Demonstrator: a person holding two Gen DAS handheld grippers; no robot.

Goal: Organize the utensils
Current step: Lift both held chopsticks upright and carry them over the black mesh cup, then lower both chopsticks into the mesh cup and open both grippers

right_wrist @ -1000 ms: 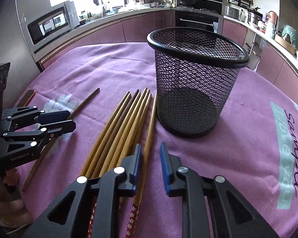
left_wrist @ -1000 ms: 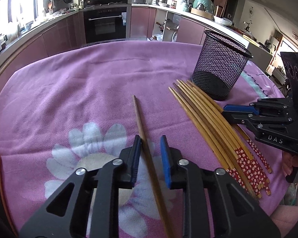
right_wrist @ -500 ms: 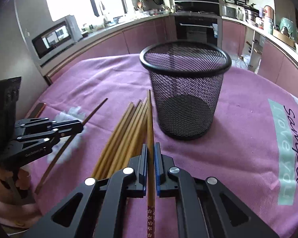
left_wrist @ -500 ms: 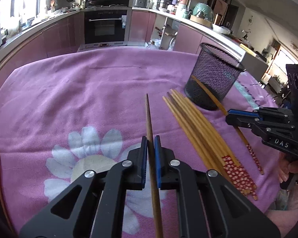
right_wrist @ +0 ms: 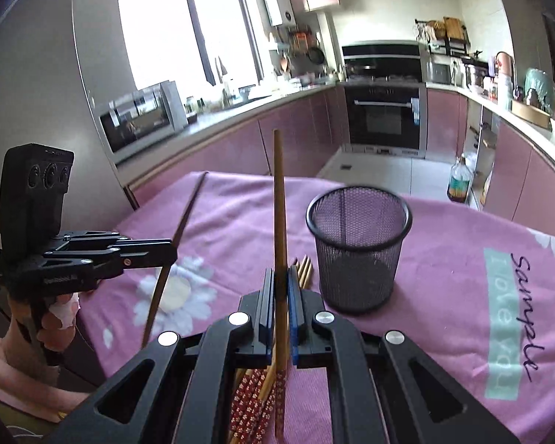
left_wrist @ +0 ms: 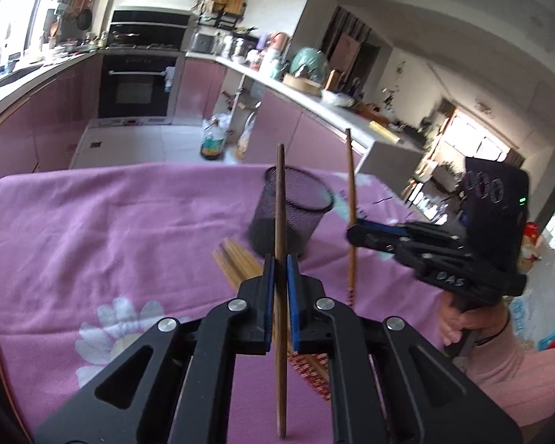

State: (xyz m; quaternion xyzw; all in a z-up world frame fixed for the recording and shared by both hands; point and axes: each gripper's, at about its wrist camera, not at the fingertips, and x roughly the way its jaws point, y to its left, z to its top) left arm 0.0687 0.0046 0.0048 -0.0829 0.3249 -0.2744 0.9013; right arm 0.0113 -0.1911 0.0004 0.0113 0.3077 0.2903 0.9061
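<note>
Two grippers each pinch one chopstick, lifted clear of the cloth. In the left wrist view the left gripper has its blue pads pressed against a dark stick whose long axis runs 12 to 6 o'clock, tip up. In the right wrist view the right gripper clamps a light stick the same way, its red patterned end hanging at 6 o'clock.

Outward from the left gripper, the mesh cup stands upright on the pink cloth at about 12 to 1 o'clock, its mouth partly behind the held stick. From the right gripper the cup sits at about 1 o'clock, near and unobstructed. The remaining bundle lies on the cloth just at the cup's 8 o'clock side, long axes pointing toward the cup.

Both sticks stand nearly vertical, which likely suits a straight drop. The right gripper looks nearer the cup, so it probably goes first.
</note>
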